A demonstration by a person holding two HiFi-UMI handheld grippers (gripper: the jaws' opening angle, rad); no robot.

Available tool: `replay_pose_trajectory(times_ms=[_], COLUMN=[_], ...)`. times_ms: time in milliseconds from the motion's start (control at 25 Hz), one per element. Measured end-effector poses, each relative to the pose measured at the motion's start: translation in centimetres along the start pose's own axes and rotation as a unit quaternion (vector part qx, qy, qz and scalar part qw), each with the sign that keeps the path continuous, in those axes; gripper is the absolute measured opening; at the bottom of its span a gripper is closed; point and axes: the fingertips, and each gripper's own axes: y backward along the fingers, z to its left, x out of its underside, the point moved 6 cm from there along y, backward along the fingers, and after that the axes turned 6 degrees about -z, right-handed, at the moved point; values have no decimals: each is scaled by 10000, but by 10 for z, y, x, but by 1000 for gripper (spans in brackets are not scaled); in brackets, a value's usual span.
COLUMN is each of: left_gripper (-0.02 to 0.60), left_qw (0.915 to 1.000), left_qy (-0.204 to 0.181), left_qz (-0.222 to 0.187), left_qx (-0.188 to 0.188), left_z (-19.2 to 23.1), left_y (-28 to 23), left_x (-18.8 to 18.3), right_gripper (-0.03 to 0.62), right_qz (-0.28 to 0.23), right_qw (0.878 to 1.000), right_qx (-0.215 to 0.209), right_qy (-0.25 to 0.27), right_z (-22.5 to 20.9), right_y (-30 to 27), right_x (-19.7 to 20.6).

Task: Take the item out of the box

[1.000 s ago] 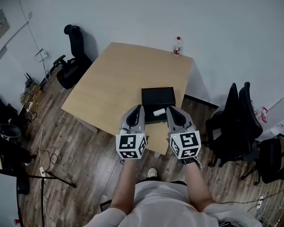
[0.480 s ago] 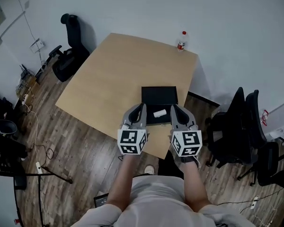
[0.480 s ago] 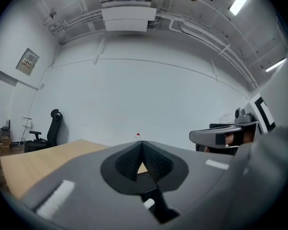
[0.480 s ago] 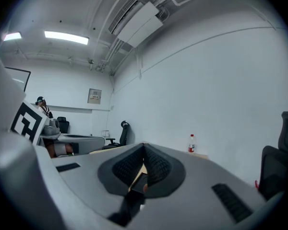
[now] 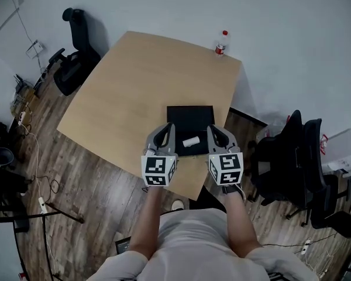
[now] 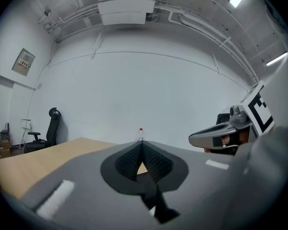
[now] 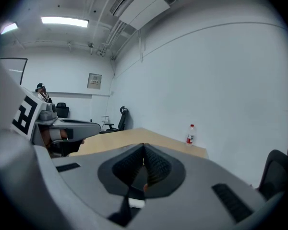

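A shallow black box (image 5: 190,122) lies open near the front edge of the wooden table (image 5: 134,81). In its near part lies a small white item (image 5: 191,141). My left gripper (image 5: 170,127) hovers over the box's near left corner, and my right gripper (image 5: 211,129) over its near right corner, with the white item between them. Neither touches the item. In the left gripper view the left gripper's (image 6: 141,143) pads meet at the tips with nothing held. In the right gripper view the right gripper (image 7: 144,146) is shut and empty too.
A water bottle (image 5: 221,43) with a red cap stands at the table's far right corner. A black office chair (image 5: 76,51) sits beyond the far left side. More dark chairs (image 5: 289,157) and a white container (image 5: 344,150) crowd the right. Cables lie on the floor at left.
Both grippers have come down and forward together, closer over the near end of the black box. Their jaws stay shut. The white item has not moved.
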Motion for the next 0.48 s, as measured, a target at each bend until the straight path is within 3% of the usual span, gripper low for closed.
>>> replay_pose_trajectory(times_ms=[280,480], left_gripper=[7,6], left_qw=[9991,9990], left_qy=[128,254], left_qz=[382,372], left_qx=[-119,16], left_z=[12,16], left_y=[-15,-25], left_x=[27,40], right_gripper=[12,14], right_qz=[819,1399], right_qw=[9959,9883], right_qx=[-385,-591], right_qy=[-35,-104], right_z=[8,11], right_y=[-33,-50], right_x=[46,85])
